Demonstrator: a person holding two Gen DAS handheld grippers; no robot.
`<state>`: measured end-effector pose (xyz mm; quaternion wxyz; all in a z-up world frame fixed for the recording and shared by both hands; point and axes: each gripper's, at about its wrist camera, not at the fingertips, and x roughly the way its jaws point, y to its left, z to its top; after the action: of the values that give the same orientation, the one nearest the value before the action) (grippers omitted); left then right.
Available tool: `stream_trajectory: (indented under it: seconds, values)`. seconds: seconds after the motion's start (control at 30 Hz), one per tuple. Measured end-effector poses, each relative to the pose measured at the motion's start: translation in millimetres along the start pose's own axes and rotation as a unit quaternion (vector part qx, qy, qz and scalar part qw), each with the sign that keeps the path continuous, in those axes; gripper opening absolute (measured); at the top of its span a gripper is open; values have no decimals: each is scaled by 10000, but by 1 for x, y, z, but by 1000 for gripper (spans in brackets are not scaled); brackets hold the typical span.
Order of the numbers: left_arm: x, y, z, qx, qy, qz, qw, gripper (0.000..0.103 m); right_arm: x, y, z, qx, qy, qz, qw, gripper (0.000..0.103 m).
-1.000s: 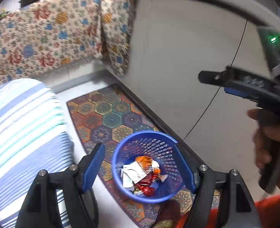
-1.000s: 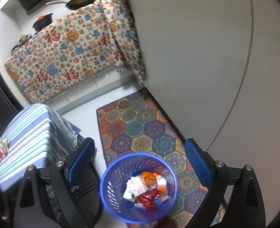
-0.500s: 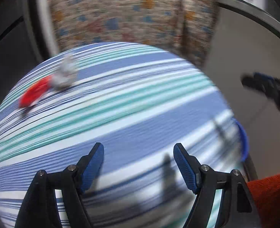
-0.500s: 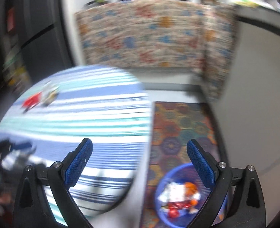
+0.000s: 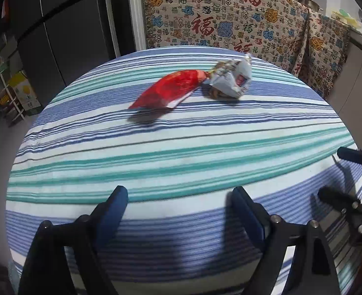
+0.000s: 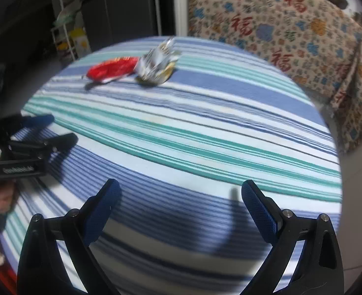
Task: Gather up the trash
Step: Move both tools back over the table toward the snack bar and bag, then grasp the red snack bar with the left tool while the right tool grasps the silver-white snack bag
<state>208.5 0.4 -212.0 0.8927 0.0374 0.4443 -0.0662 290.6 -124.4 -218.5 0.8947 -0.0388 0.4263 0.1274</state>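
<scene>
On the striped bench (image 5: 181, 147) the red wrapper (image 5: 167, 89) lies far ahead, slanting up-right (touching the crumpled white wrapper (image 5: 232, 78)); left gripper (image 5: 181, 211) opening, right gripper (image 6: 181, 209) agape, both empty.

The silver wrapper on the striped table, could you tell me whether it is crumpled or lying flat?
Crumpled: the silver wrapper stands up in creased folds on the table.

A flattened red wrapper (image 5: 171, 89) lies on the far part of a striped tablecloth (image 5: 171, 152). A crumpled white and silver wrapper (image 5: 231, 78) sits at its right end, the two touching or nearly so.
</scene>
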Motion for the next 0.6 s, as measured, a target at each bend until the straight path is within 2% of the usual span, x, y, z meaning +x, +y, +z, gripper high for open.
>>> stream_trajectory:
  seconds: [0.17, 0.43, 0.6]
  values:
    - [13, 13, 16, 170, 91, -112, 9998, 103, 20, 9, 10, -56, 48, -12, 10000, 103]
    - [43, 30, 53, 669, 115, -486, 9965, 103, 28, 7, 20, -23, 55, -43, 10000, 103]
    - [59, 37, 75, 753, 109, -591, 9954, 102, 29, 7, 21, -24, 59, -39, 10000, 103]
